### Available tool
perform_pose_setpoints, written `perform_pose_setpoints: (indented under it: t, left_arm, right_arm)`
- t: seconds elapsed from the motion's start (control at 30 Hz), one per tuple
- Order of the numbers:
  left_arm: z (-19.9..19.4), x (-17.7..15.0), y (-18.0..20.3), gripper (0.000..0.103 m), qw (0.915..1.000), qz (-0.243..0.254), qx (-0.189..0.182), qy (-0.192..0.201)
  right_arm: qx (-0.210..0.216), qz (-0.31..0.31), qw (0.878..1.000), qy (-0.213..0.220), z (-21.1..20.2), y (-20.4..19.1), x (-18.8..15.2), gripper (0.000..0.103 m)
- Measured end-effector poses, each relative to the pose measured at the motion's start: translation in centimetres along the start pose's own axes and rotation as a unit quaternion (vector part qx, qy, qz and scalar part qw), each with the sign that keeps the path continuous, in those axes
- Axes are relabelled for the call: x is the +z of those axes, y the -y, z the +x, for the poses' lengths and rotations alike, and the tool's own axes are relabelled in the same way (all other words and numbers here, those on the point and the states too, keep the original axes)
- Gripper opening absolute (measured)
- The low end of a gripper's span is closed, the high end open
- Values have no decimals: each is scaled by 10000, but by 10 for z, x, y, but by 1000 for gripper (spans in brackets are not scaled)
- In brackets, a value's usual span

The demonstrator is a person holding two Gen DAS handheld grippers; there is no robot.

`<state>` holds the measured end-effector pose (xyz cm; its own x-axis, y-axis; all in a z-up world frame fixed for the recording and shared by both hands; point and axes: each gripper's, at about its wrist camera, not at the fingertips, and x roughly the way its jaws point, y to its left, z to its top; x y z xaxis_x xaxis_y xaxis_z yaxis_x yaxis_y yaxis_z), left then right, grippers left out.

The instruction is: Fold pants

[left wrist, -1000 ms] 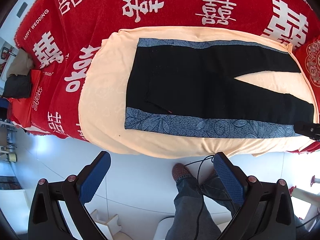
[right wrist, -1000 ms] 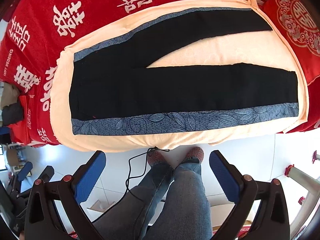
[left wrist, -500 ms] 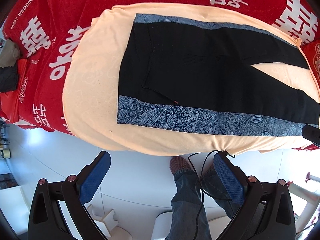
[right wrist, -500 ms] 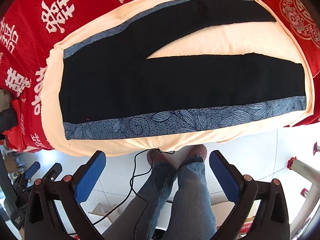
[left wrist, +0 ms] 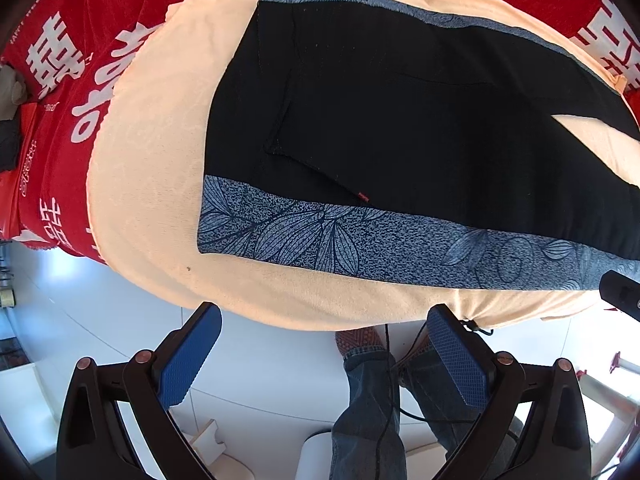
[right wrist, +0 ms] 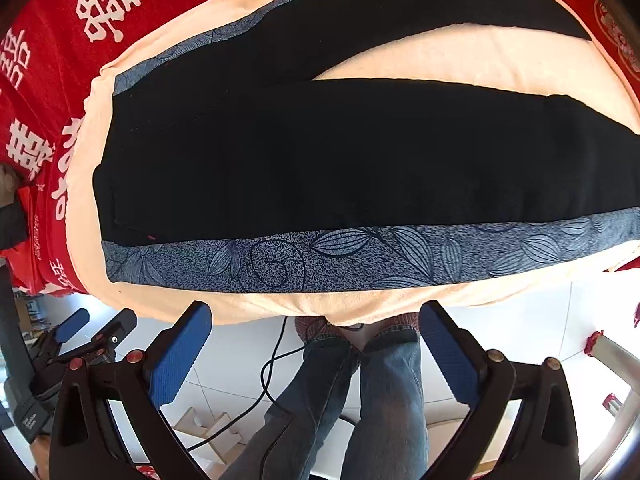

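Black pants (left wrist: 400, 120) with blue-grey leaf-patterned side stripes lie flat on a peach towel (left wrist: 148, 152), waistband to the left and legs spread apart toward the right. My left gripper (left wrist: 324, 322) hangs open near the towel's near edge, below the waist end of the near stripe, holding nothing. In the right wrist view the same pants (right wrist: 340, 160) fill the frame. My right gripper (right wrist: 316, 322) is open too, just short of the towel's (right wrist: 304, 304) near edge, below the middle of the near leg's stripe.
The towel rests on a red cloth (left wrist: 68, 92) printed with white characters. A person's jeans-clad legs (right wrist: 360, 400) and a black cable (right wrist: 276, 360) stand on the white floor beneath both grippers. Dark and pale bundles (left wrist: 10, 120) lie at the far left. A metal stand (right wrist: 612, 360) is lower right.
Both grippers have moved closer to the table, so the pants and towel look larger in both views. Both stay open and hold nothing.
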<state>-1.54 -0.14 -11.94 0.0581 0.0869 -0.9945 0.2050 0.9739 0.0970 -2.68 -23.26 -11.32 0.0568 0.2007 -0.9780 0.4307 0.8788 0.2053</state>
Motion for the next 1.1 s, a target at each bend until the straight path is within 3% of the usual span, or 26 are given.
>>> perform_pose_setpoints:
  t: [0.3, 0.43, 0.5, 0.6, 0.67, 0.7, 0.73, 0.83, 0.97, 1.0, 1.1]
  left_arm:
    - [24, 0, -10, 103, 10000, -19, 70, 23]
    - [26, 2, -24, 103, 9989, -311, -311, 190]
    - [29, 3, -38, 103, 9948, -629, -749, 275]
    - [36, 2, -61, 103, 9809, -1166, -1493, 436]
    - [42, 0, -74, 103, 9712, -1418, -1836, 536]
    - [46, -1, -80, 103, 9673, -1506, -1960, 565]
    - [49, -3, -84, 103, 9640, -1569, -2067, 574]
    - [58, -7, -93, 103, 9561, -1688, -2335, 531]
    - [70, -7, -93, 103, 9534, -1676, -2477, 409]
    - [73, -6, -93, 103, 9520, -1688, -2525, 373]
    - [82, -4, -87, 103, 9466, -1756, -2690, 269]
  right_arm:
    - [282, 2, 9996, 37, 27, -7, -1, 103]
    - [887, 129, 9959, 88, 34, -9, 1, 103]
    - [1520, 234, 9881, 92, 39, -9, 1, 103]
    - [2510, 392, 9672, 6, 52, -9, -2, 102]
    - [2972, 462, 9535, -181, 69, -12, -8, 90]
    - [3091, 483, 9493, -312, 80, -14, -12, 74]
    - [3145, 504, 9469, -436, 90, -16, -16, 66]
    - [3224, 630, 9425, -610, 117, -14, -28, 65]
    - [3306, 1056, 9362, -548, 142, 4, -36, 65]
    - [3402, 1198, 9315, -477, 144, 10, -36, 65]
    - [3860, 1657, 9071, -271, 143, 23, -31, 52]
